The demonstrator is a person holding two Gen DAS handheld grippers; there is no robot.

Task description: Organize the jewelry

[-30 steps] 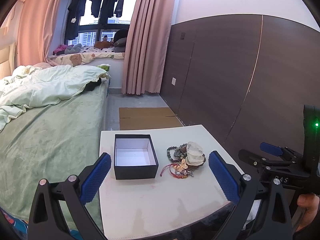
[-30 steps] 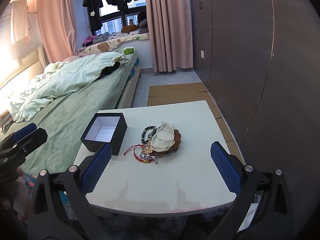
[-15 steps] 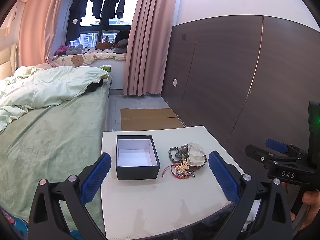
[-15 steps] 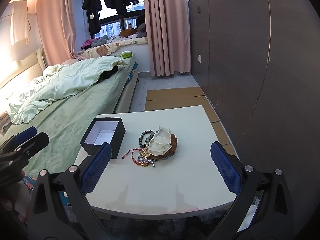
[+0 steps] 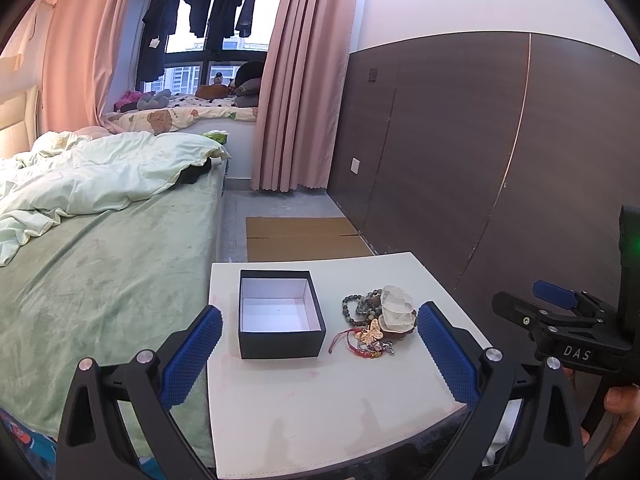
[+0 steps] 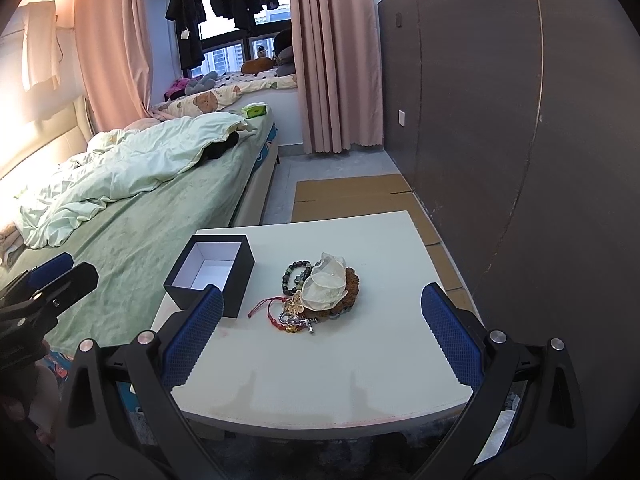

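Observation:
An open black box with a white inside (image 5: 280, 314) (image 6: 210, 274) stands on the small white table (image 5: 320, 400) (image 6: 320, 368). To its right lies a heap of jewelry (image 5: 378, 320) (image 6: 318, 294): dark bead bracelets, a clear crystal piece, a brown bead bracelet, red cords and a gold charm. My left gripper (image 5: 318, 354) is open and empty, above the table's near edge. My right gripper (image 6: 320, 338) is open and empty, near the table's front. Each gripper shows at the edge of the other's view.
A bed with a green cover and pale duvet (image 5: 100, 240) (image 6: 132, 200) runs along the table's left side. A dark wood wall panel (image 5: 460, 160) is on the right. Flattened cardboard (image 5: 300, 236) lies on the floor beyond the table. Pink curtains hang by the window.
Both grippers have drifted slightly; the table and jewelry sit a little differently in each view. Both stay open and empty. Nothing on the table has moved.

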